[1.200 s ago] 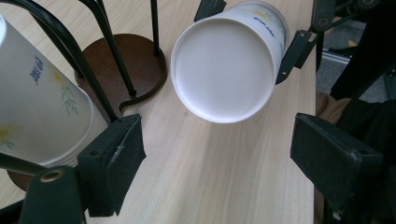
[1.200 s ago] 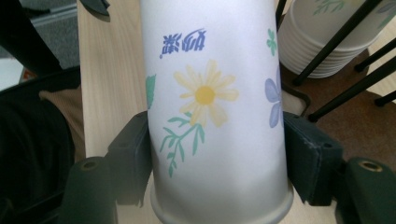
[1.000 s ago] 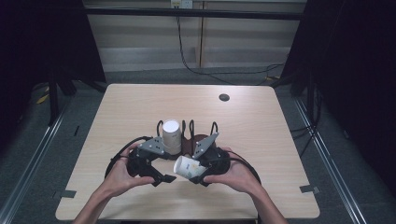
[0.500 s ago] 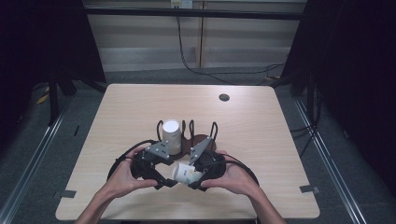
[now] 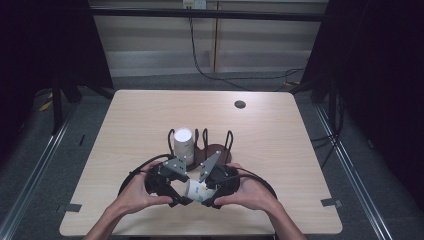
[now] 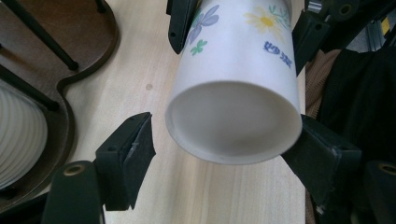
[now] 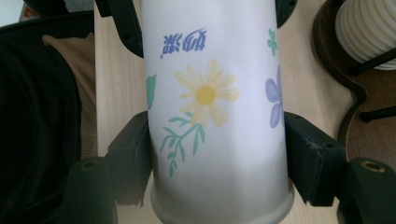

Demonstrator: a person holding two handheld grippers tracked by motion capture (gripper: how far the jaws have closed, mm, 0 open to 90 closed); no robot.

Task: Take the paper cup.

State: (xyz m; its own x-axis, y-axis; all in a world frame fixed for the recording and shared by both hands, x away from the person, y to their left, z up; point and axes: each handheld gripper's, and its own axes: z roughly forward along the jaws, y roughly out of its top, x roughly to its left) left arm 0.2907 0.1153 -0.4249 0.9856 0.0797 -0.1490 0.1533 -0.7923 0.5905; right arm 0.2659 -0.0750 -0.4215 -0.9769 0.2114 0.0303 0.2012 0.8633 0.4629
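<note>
At the left of the high view, the person's left hand [image 5: 134, 192] gripped the left gripper [image 5: 176, 192] low over the near part of the table [image 5: 280, 150]. Its jaws had just been closing around the bottom end of the paper cup [image 5: 196, 191]. In the left gripper view the cup [image 6: 236, 84] lay between them: the right jaw met the cup's rim, while the left jaw stood just apart from it, so this gripper was not yet clamped on the cup.

In the middle, the cup with printed flowers lay on its side above the tabletop, between the two grippers. Behind it stood a dark wooden rack [image 5: 212, 150] with thin black posts, and a ribbed white cup [image 5: 183, 142] stood upright in its left part.

To the right, the right gripper [image 5: 212, 196], gripped by the right hand [image 5: 247, 192], was clenched on the cup. In the right gripper view both jaws pressed the cup's sides [image 7: 215, 116] near its rim. A small dark round spot [image 5: 240, 104] lay far back on the table.
</note>
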